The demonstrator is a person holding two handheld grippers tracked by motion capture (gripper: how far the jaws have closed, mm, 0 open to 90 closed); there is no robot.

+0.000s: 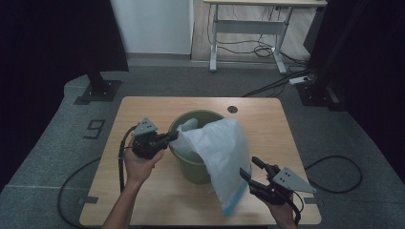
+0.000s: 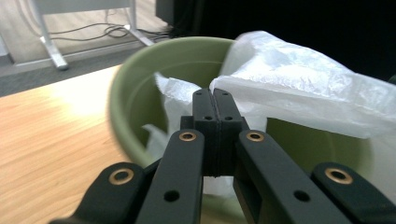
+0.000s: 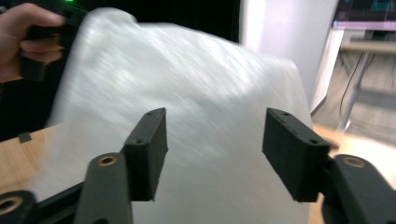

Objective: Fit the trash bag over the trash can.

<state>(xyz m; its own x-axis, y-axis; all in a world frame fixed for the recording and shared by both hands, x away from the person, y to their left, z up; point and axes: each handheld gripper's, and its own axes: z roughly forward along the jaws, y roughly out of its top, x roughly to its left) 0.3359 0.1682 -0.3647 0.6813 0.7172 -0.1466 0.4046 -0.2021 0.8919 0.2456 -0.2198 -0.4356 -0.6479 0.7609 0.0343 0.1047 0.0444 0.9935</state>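
The white plastic bag (image 1: pixel 220 152) is draped over the green bin (image 1: pixel 191 164) on the table (image 1: pixel 143 191); its edge is pinched by the left gripper (image 1: pixel 175 135), while the right gripper (image 1: pixel 252 168) is held spread beside it

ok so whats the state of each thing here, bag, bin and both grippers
white plastic bag: partly in the bin, draped over its near rim, hanging down outside
round green plastic bin: upright on the table
left gripper: shut, at the bag's edge by the rim
right gripper: open, jaws apart before the bag
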